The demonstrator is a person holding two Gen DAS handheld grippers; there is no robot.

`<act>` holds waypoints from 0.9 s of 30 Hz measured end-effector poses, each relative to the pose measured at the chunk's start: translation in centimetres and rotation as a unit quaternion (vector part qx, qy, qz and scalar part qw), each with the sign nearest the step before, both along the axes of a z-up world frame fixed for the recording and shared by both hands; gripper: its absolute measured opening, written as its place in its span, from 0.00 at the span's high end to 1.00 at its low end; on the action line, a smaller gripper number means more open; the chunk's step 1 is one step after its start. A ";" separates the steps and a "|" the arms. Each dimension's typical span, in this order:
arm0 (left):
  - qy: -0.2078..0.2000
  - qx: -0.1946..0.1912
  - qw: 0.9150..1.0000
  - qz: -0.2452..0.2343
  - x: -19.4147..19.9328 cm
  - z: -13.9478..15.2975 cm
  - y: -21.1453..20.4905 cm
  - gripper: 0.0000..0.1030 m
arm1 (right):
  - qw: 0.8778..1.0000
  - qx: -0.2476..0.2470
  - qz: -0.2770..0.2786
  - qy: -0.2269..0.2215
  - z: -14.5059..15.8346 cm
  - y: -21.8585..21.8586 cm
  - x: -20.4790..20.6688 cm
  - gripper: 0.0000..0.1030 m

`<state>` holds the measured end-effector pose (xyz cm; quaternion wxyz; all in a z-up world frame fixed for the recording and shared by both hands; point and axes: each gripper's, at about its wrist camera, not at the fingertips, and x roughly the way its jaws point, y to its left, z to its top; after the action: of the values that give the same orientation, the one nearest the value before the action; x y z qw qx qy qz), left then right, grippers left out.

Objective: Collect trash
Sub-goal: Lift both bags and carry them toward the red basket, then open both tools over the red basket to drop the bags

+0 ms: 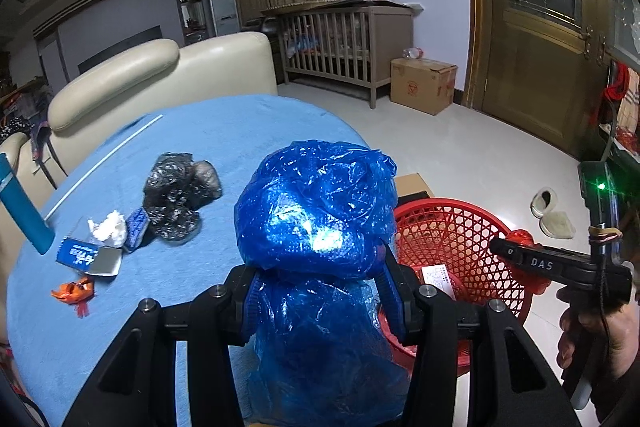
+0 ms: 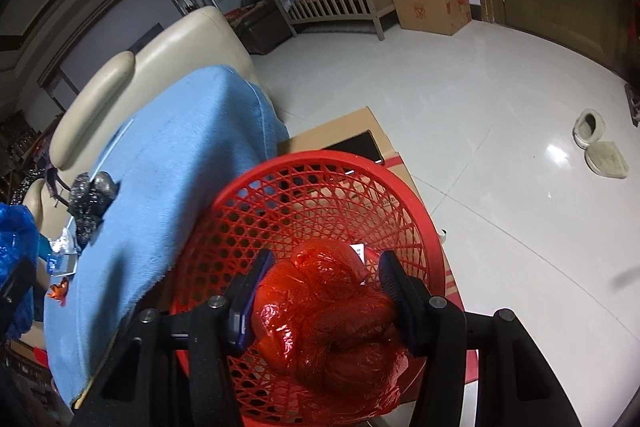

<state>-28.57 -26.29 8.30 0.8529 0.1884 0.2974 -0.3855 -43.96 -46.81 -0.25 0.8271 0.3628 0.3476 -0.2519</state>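
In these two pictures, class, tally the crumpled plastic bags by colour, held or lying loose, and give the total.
Blue: 1, the blue bag in the left gripper.
Red: 1, the red bag in the right gripper, over the red basket.
Black: 1, the black bag on the blue cloth.
Total: 3

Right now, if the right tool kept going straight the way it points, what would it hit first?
Probably the red basket: the right tool, clamped on a red plastic bag, points down into its open mouth, though depth is unclear.
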 end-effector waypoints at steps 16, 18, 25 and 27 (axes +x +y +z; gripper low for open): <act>0.030 0.014 0.997 -0.067 -1.0 -1.4 -4.7 0.50 | 1.000 0.010 -0.015 0.007 -0.4 -0.9 0.8 0.25; 0.038 0.020 0.996 -0.082 -1.4 -1.8 -5.7 0.50 | 1.000 0.005 -0.030 0.001 0.1 -1.4 0.1 0.25; 0.073 0.065 0.984 -0.146 -3.2 -3.8 -10.3 0.29 | 0.996 -0.015 -0.082 -0.014 2.0 -3.1 -2.2 0.25; 0.075 0.080 0.982 -0.153 -3.4 -4.4 -11.0 0.28 | 0.996 -0.021 -0.090 -0.014 2.7 -3.5 -2.6 0.25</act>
<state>-32.00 -37.33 3.92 0.7414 0.2700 0.3584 -0.4990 -46.57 -50.27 2.41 0.8135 0.3783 0.2964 -0.3275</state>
